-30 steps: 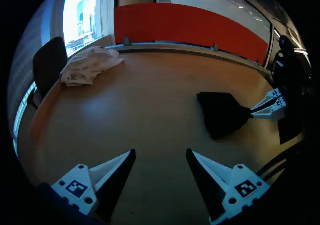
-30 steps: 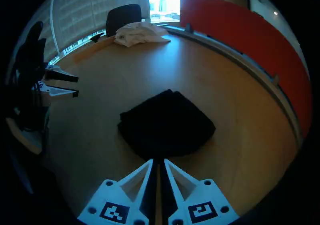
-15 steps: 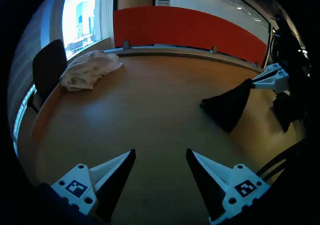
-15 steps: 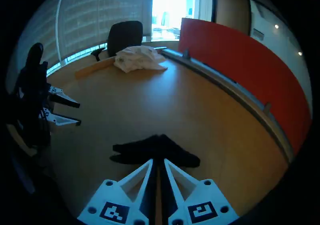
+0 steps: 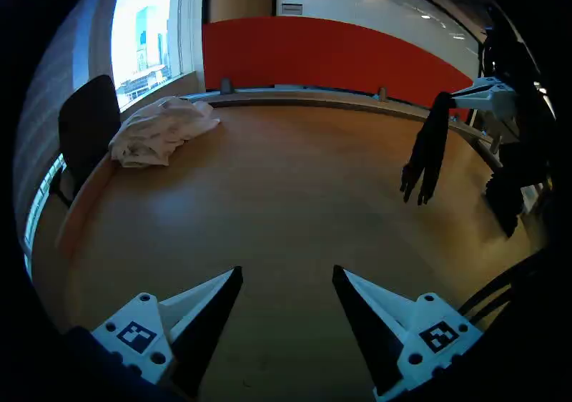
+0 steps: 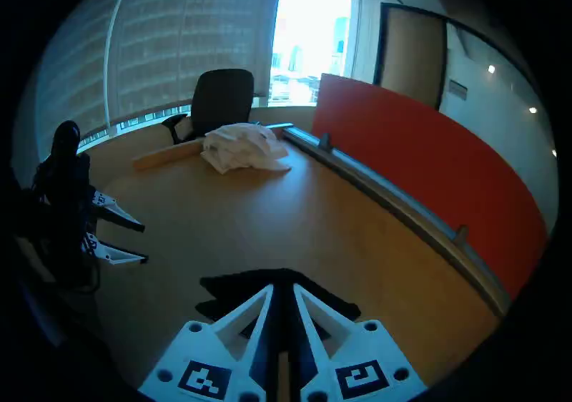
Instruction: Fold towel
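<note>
Over on the left, a dark chair (image 5: 87, 126) is standing by the window. Next to it, a white cloth heap (image 5: 161, 121) is lying bunched up on the far corner of the tabletop (image 5: 286, 187), well apart from the work. It looks like it is waiting its turn.

Low in the middle, the left gripper (image 5: 286, 272) is hanging over the bare wood with its fingers spread wide and nothing between them. I think it is getting ready to catch a loose corner. Behind it, a red wall panel (image 5: 336, 51) is running along the back edge.

Further right, the black towel (image 5: 427, 152) is dangling in the air in a long thin bunch, clear above the tabletop. The right gripper (image 5: 457, 96) is pinching its top edge, with both fingers pressing together on the cloth. Lifting it this way is probably letting the towel drop straight, so its corners are easier to find.

Neither cloth is sitting inside a box or basket. One is resting out in the open and the other is hanging.
</note>
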A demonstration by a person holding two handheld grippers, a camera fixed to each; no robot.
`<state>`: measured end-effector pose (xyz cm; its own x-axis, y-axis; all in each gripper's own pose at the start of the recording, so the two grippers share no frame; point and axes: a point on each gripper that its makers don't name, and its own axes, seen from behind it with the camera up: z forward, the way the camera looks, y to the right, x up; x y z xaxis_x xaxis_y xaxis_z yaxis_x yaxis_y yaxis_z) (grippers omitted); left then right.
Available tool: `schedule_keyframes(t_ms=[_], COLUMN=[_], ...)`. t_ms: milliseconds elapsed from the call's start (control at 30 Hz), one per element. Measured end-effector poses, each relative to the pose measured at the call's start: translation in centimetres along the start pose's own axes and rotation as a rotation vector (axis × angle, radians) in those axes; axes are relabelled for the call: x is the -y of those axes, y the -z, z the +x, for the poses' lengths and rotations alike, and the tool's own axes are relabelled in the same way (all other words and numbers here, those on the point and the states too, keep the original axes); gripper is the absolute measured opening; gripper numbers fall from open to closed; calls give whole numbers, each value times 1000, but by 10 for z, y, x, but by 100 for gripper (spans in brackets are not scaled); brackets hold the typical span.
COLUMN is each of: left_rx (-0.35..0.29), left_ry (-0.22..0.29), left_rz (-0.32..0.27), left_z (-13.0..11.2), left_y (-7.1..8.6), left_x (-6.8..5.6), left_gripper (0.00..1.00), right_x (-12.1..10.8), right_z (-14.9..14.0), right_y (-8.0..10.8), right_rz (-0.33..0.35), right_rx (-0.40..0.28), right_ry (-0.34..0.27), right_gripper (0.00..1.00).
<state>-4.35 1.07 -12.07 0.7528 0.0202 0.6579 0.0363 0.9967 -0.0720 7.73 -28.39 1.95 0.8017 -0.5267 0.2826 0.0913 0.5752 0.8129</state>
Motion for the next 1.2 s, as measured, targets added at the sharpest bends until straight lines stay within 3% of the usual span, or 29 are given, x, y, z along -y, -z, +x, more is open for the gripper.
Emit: schedule_keyframes(t_ms=[633,1200], left_rx=[-5,0], left_ry=[-12,-38], left_rz=[-21,-37], left_z=[4,7], left_y=[1,-1], left_x=[-4,-12], left_gripper=[94,93], right_x=[-19,-76], right_z=[-4,-35], right_y=[27,92], right_rz=[-52,-166], right_rx=[-8,9], right_ry=[-20,-72], right_gripper=[5,5])
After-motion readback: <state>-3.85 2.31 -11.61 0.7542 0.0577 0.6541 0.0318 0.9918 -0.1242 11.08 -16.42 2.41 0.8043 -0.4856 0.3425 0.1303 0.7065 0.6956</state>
